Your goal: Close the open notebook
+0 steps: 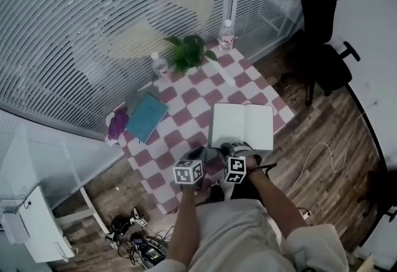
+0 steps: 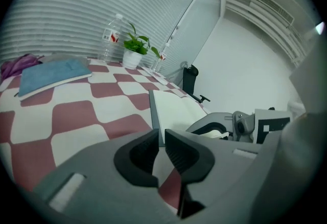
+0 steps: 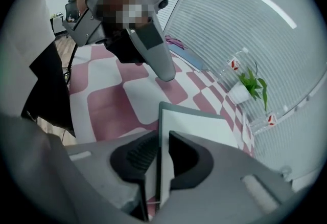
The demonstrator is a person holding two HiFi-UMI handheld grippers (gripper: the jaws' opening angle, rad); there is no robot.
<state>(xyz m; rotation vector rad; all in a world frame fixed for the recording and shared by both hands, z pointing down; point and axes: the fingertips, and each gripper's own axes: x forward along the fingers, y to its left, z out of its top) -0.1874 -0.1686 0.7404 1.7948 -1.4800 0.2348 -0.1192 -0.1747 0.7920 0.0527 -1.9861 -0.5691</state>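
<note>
- The open notebook point(image 1: 242, 126) lies flat on the checkered counter point(image 1: 180, 118), right of centre in the head view, its near edge beside both hand-held grippers.
- The right hand-held gripper point(image 3: 163, 156) stands part-open with that edge between its jaws, and no pinch is evident. The left hand-held gripper point(image 2: 161, 152), lower centre, is clenched on nothing.
- Done well, the right jaws would likely bite only the nearest cover, then swing it over the spine, while the left steadies the other half against sliding.
</note>
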